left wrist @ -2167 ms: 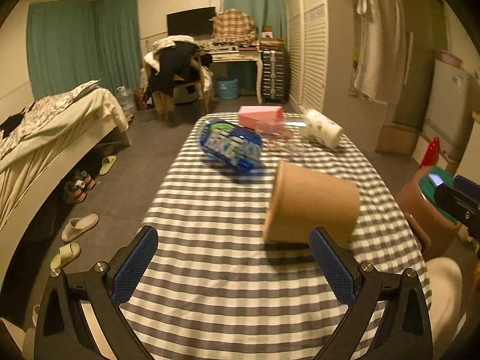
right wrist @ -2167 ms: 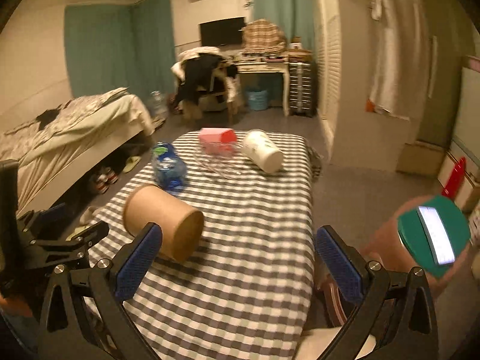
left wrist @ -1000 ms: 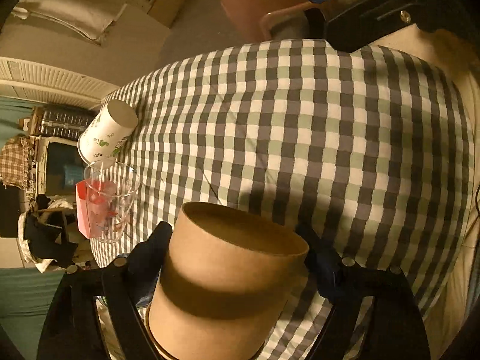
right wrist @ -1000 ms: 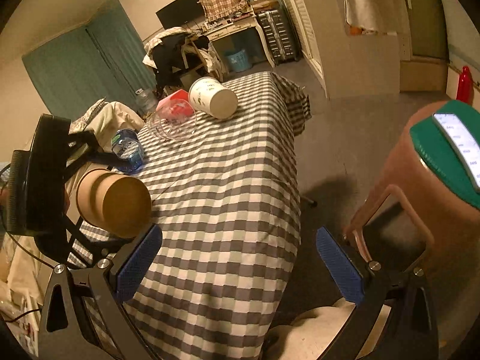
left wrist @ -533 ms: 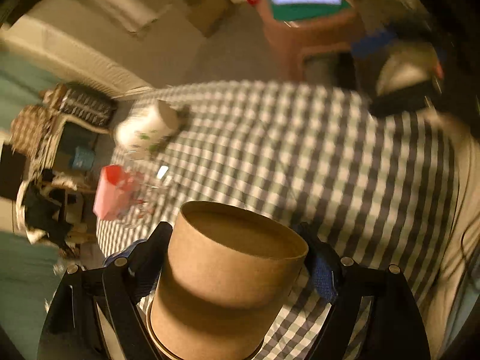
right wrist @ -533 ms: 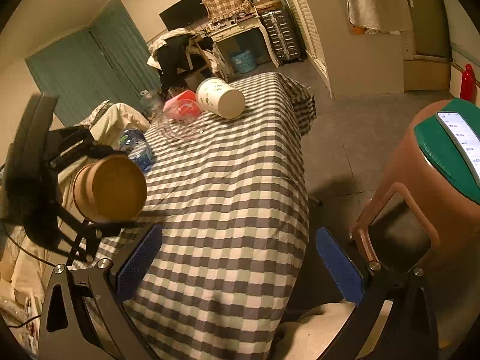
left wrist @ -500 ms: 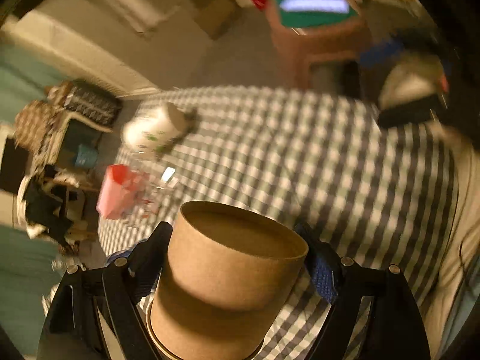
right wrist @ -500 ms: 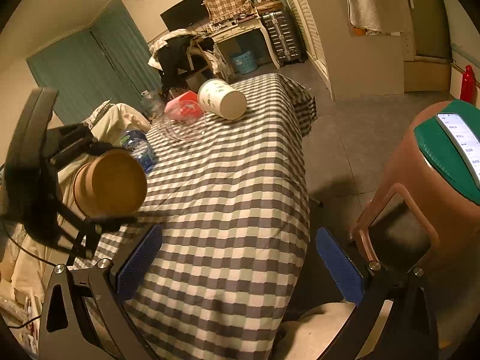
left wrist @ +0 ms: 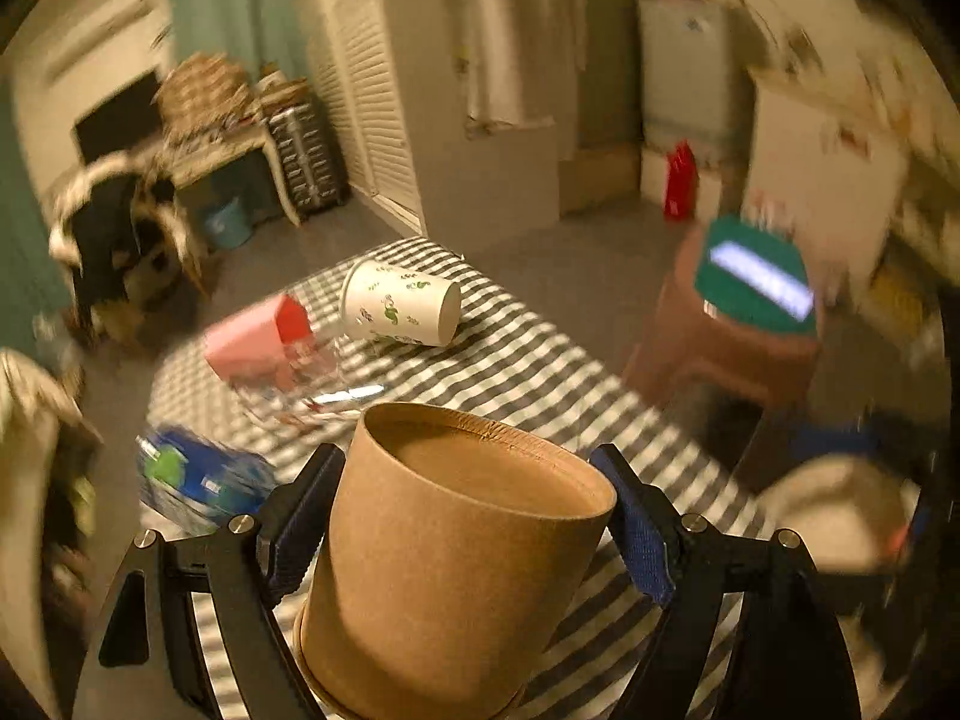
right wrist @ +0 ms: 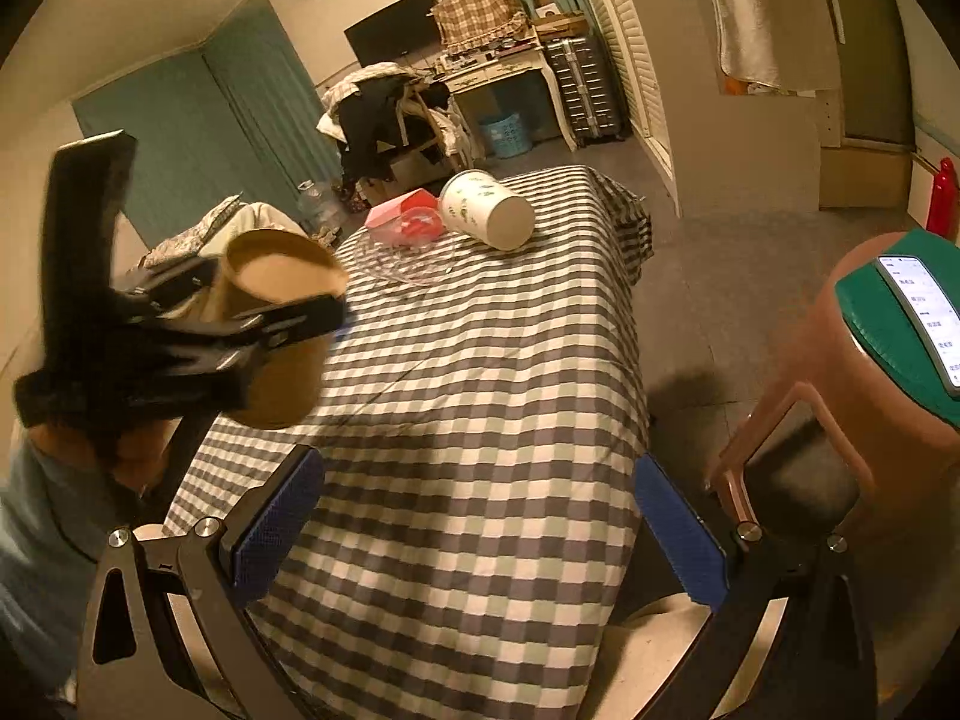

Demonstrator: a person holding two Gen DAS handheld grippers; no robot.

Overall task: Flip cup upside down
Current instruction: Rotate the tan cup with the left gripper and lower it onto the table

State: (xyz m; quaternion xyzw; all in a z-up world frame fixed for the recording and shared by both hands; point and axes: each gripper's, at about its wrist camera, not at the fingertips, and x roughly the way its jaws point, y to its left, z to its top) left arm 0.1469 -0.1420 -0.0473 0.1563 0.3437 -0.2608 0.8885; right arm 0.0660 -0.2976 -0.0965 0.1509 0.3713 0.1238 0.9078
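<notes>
Holding the brown cup [left wrist: 456, 564] clamped in my left gripper [left wrist: 462, 516], base uppermost, above the checked table [right wrist: 480, 420] near edge. Right gripper [right wrist: 480, 516] spread wide, idle. Risks: thin wall buckling under squeeze; tilted set-down tipping it over.

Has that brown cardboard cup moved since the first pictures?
Yes. The brown cup, which lay on the checked tablecloth, is now held above its left edge by the left gripper.

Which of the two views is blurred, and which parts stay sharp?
Left wrist view: room and checked tablecloth are motion-smeared, but brown cup and left hand-held gripper look sharp. Right wrist view: mostly sharp; only the cup-holding gripper is smeared.
</notes>
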